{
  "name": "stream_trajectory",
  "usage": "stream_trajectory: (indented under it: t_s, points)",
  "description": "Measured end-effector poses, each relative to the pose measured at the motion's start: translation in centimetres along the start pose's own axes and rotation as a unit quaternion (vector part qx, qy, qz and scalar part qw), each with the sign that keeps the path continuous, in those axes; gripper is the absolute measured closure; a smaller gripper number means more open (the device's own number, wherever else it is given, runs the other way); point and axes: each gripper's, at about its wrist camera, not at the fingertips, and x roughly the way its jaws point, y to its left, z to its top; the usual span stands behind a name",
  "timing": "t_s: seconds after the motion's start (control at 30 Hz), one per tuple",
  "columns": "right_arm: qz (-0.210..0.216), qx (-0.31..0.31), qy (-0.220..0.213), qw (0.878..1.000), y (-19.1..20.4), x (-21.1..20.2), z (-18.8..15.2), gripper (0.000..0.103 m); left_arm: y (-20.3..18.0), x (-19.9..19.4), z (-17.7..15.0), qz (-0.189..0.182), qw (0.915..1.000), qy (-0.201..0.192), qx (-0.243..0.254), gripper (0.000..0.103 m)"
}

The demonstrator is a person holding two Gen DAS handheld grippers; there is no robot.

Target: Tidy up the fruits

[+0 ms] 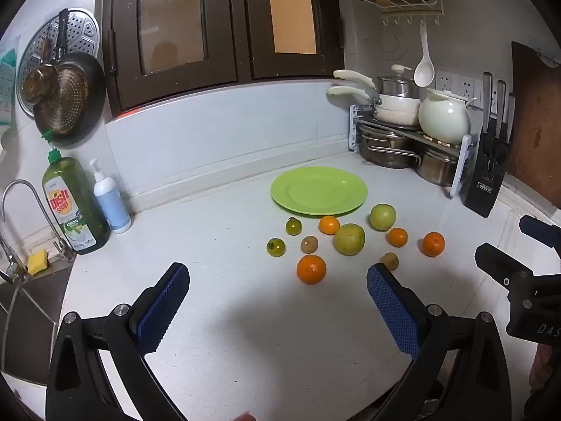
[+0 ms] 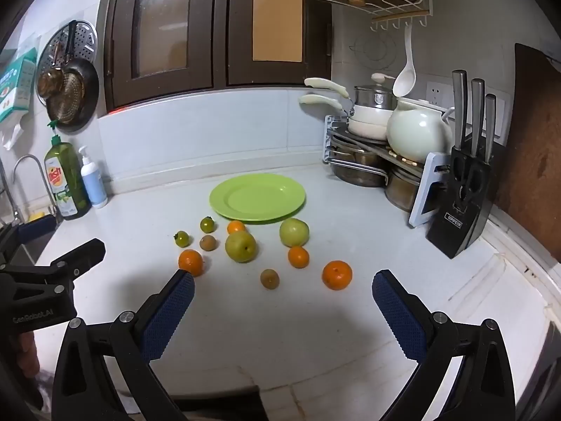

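Observation:
A green plate [image 1: 319, 191] [image 2: 257, 198] lies bare on the white counter. In front of it are scattered several oranges, the nearest [image 1: 311, 269] [image 2: 191, 262], two green apples [image 1: 349, 239] [image 2: 240, 246], two small green tomatoes [image 1: 276, 247] [image 2: 182, 239] and two brown kiwis [image 1: 309, 244] [image 2: 269, 278]. My left gripper [image 1: 278, 277] hovers open just short of the nearest orange, nothing between its blue pads. My right gripper [image 2: 283, 284] is open too, with a kiwi and an orange [image 2: 337, 274] just ahead of its gap. Each gripper shows at the edge of the other's view.
A dish soap bottle [image 1: 75, 207] and a pump bottle [image 1: 111, 200] stand left by the sink and tap [image 1: 21, 210]. A rack of pots [image 1: 403, 140] with a white pot [image 2: 419, 131] and a knife block [image 2: 463, 203] fill the back right corner.

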Motion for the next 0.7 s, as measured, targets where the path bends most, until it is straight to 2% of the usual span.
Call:
stream_trajectory:
  t_s: [0.1,0.3,0.4,0.7]
  points:
    - [0.000,0.002,0.007,1.000,0.0,0.0,0.0,0.001,0.2,0.0,0.0,-0.013,0.9999,0.001,-0.001,0.000]
    - [-0.002,0.000,0.008,1.000,0.0,0.1,0.1,0.001,1.0,0.3,-0.3,-0.004,1.0000,-0.003,0.001,0.000]
    - [-0.002,0.004,0.002,1.000,-0.6,0.0,-0.2,0.001,0.1,0.5,0.0,0.002,1.0000,0.000,0.004,0.000]
    - [-0.005,0.001,0.000,1.000,0.0,0.0,0.0,0.001,-0.4,0.6,0.0,-0.006,1.0000,0.000,0.005,0.000]
